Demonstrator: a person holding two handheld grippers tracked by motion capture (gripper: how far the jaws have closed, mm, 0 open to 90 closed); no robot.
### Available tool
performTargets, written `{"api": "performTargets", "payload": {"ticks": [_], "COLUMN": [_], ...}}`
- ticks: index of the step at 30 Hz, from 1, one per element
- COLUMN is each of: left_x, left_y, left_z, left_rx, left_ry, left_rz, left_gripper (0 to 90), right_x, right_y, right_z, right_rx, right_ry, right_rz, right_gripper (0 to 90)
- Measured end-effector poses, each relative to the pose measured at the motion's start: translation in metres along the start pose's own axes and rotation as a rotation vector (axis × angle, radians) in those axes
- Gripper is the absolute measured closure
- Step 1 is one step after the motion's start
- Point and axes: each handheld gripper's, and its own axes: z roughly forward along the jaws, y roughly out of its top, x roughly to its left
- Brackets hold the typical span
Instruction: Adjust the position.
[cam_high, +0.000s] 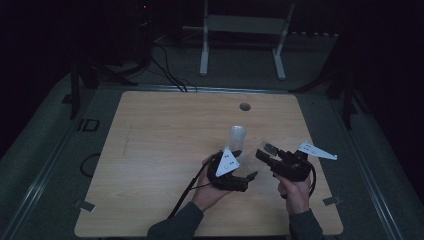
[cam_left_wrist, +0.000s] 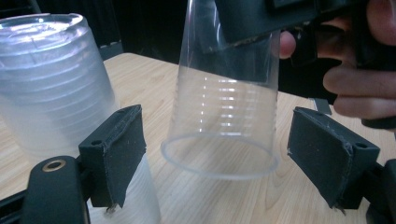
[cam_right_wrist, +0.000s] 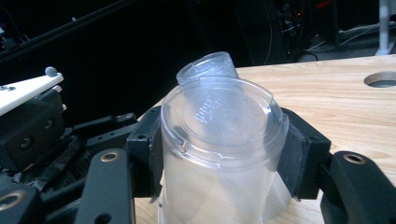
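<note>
Right claw (cam_right_wrist: 219, 154) clamped on clear cup (cam_right_wrist: 219, 140); embossing unreadable

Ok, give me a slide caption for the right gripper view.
Right hand-held gripper clamps one clear plastic cup, upside down, above the wooden table.

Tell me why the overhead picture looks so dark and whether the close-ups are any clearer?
High view: dim and murky, room black beyond the table. Left gripper view: brighter; single clear cup sharp with highlights on its ribs, stack of cups softer. Right gripper view: the cup's base slightly blurred, background dark.
</note>
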Motion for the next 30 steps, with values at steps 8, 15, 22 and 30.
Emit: {"api": "performTargets", "payload": {"ticks": [8, 15, 22, 30], "left_x": [-0.001, -0.001, 0.001, 0.001], "left_y": [0.001, -0.001, -0.002, -0.003], "left_z": [0.007, 0.014, 0.018, 0.02], "left_rx": [-0.019, -0.016, -0.015, -0.008], "left_ry": [-0.01, -0.019, -0.024, -0.029], "left_rz": [-0.002, -0.007, -0.02, -0.013], "left_gripper": [18.8, 18.8, 19.7, 23.7], "right_x": [-0.004, -0.007, -0.006, -0.007], "right_y": [-0.002, -0.003, -0.004, -0.005], "right_z": [-0.001, 0.0, 0.002, 0.003], "right_rx": [-0.012, -0.02, -0.017, -0.019], "right_ry": [0.033, 0.059, 0.08, 0.094], "right_rz": [0.05, 0.093, 0.106, 0.116], "right_gripper": [41.4, 41.5, 41.5, 41.5]}}
